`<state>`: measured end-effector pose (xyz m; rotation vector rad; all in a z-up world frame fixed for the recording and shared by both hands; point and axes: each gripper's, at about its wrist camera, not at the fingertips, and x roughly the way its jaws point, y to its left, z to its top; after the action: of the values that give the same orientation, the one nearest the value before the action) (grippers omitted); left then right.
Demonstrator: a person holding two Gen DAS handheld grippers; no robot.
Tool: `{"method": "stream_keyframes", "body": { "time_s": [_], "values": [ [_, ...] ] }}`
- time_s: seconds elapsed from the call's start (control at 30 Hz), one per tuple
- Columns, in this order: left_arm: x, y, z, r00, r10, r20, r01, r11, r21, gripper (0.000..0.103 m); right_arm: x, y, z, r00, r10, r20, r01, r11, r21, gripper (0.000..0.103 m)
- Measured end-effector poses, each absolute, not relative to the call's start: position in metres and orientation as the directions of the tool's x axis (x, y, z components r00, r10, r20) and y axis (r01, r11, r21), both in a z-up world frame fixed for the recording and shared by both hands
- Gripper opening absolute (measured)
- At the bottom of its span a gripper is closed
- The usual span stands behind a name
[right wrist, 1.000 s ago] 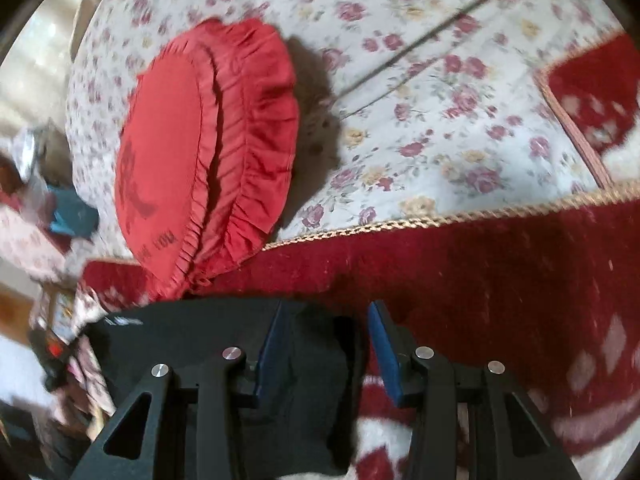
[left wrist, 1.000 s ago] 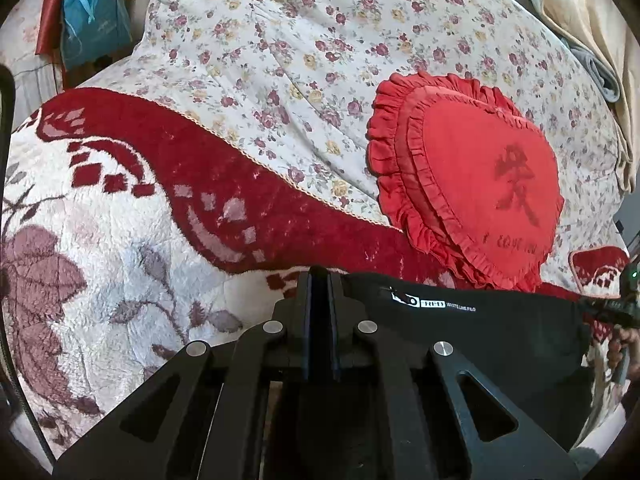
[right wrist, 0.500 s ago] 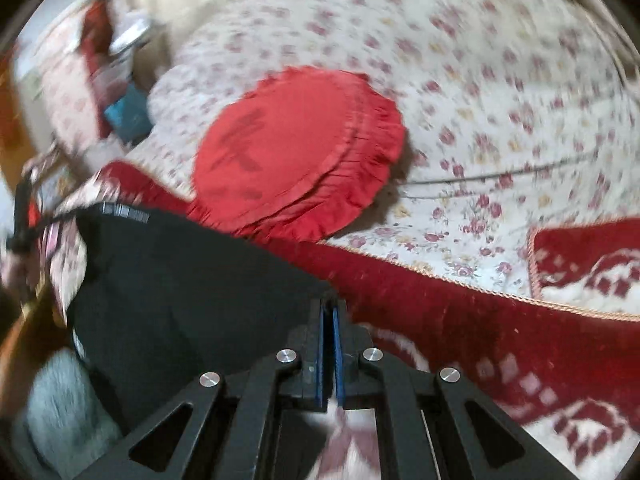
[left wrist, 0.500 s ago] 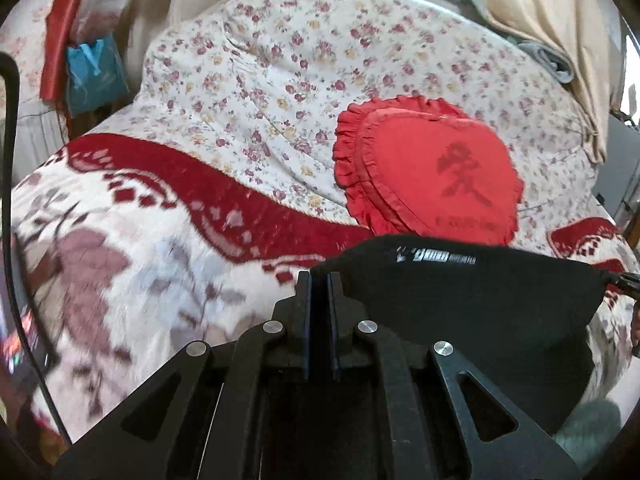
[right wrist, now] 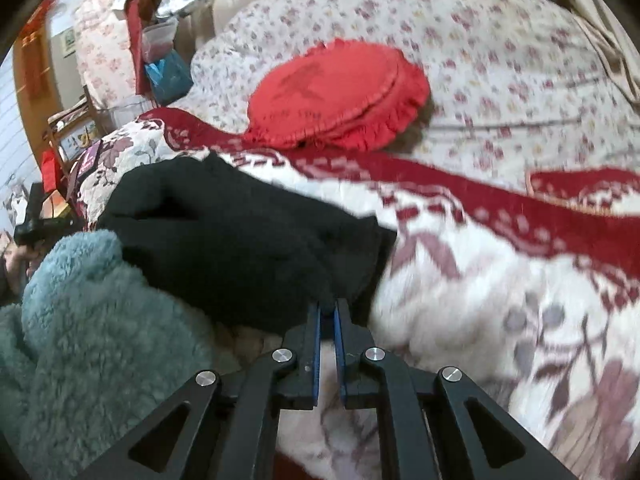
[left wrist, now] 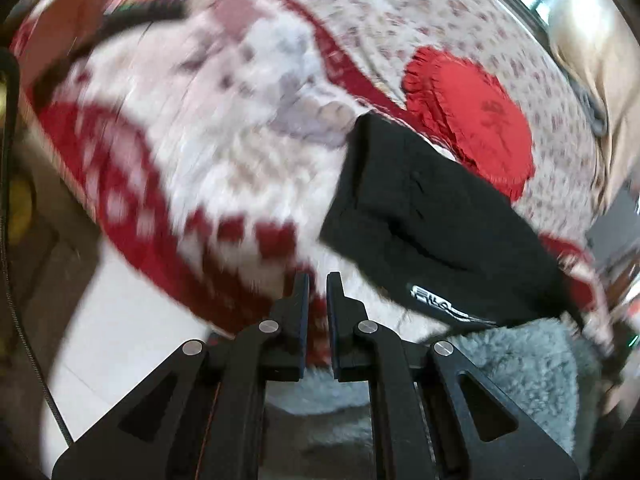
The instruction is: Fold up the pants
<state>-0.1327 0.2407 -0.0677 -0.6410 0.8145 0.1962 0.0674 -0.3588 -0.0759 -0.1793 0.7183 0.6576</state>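
Observation:
The black pants [left wrist: 420, 220] lie bunched in a folded heap on the red-and-white blanket [left wrist: 208, 152], a white logo near their front edge. My left gripper [left wrist: 318, 282] is slightly open and empty, just left of and below the pants. In the right wrist view the pants [right wrist: 240, 236] lie ahead and to the left. My right gripper [right wrist: 328, 308] is nearly shut with a narrow gap, its tips at the near corner of the pants; whether cloth is pinched is unclear.
A red heart-shaped pillow [left wrist: 476, 120] lies behind the pants on the floral bedspread [right wrist: 500, 60]. A fluffy grey-teal sleeve [right wrist: 88, 340] covers the near left. Bags and clutter [right wrist: 160, 52] stand beside the bed's far left. The floor [left wrist: 104, 320] shows past the bed edge.
Both grippers have dropped the stretched pants onto the blanket and pulled back towards the bed edge. My left gripper has opened and let go. The left view has swung left and is blurred.

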Motion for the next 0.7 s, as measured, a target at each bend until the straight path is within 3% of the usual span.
{"method": "stream_keyframes", "body": {
  "time_s": [0.03,0.1,0.17,0.2,0.33,0.6,0.7],
  "values": [
    [-0.135,0.242,-0.07,0.69,-0.105,-0.716,-0.404,0.765,-0.502,0.006,0.066,-0.36,-0.079,0.56,0.484,-0.672,-0.603,0.795,0.068,0.006],
    [-0.136,0.244,-0.072,0.718,-0.164,-0.676,-0.401,0.696,-0.595,0.018,0.06,-0.363,-0.081,0.568,0.465,-0.679,-0.587,0.807,0.061,0.006],
    [-0.13,0.247,-0.073,0.761,-0.24,-0.603,-0.38,0.587,-0.714,0.045,0.056,-0.368,-0.08,0.584,0.455,-0.672,-0.563,0.823,0.068,0.006],
    [-0.126,0.249,-0.073,0.786,-0.277,-0.552,-0.36,0.521,-0.774,0.048,0.054,-0.371,-0.078,0.591,0.457,-0.665,-0.55,0.831,0.083,0.006],
    [-0.101,0.256,-0.078,0.825,-0.348,-0.445,-0.332,0.338,-0.881,0.052,0.05,-0.378,-0.07,0.612,0.495,-0.617,-0.513,0.842,0.167,0.006],
    [-0.064,0.25,-0.094,0.818,-0.376,-0.436,-0.347,0.282,-0.895,0.052,0.049,-0.362,-0.065,0.599,0.543,-0.589,-0.521,0.822,0.229,0.006],
    [-0.062,0.25,-0.092,0.845,-0.387,-0.368,-0.297,0.232,-0.926,0.052,0.048,-0.356,-0.065,0.59,0.554,-0.587,-0.527,0.816,0.24,0.006]
  ]
}}
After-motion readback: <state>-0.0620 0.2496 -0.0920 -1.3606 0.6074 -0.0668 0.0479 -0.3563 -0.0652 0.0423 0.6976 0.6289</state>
